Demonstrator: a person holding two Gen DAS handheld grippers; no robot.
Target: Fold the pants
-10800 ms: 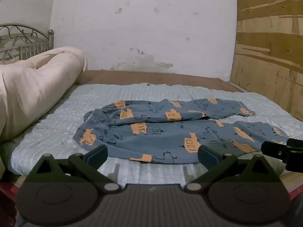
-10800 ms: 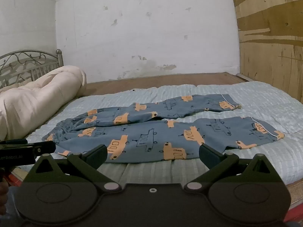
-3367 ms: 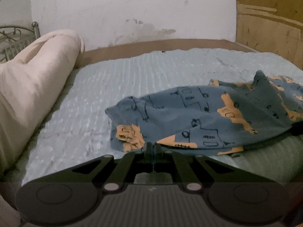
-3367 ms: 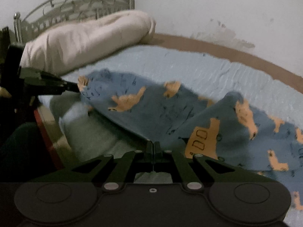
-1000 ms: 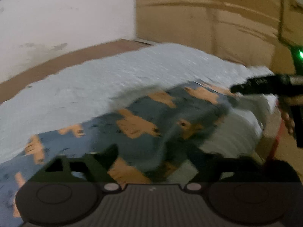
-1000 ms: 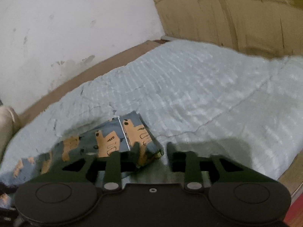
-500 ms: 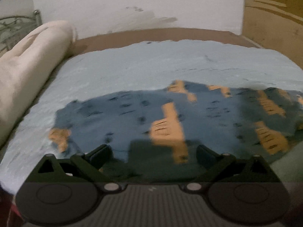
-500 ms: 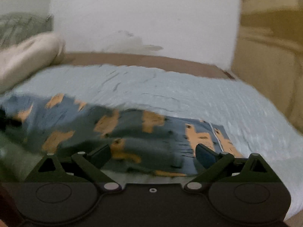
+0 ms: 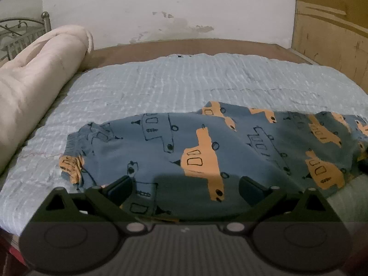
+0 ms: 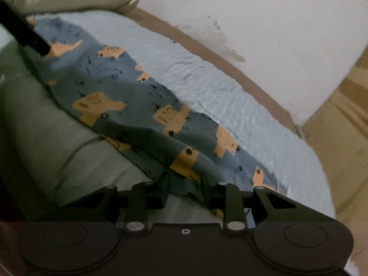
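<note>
While the pants lie spread on the bed near its front edge, the left gripper is held wide apart above the waist end, gripping nothing. The right gripper is seen closing, narrowed, with a raised fold of the pants between its fingers.

pants: right end cut off by the frame edge; near hem hidden behind the left gripper.
right gripper: cloth between closing jaws, contact unclear.
</note>
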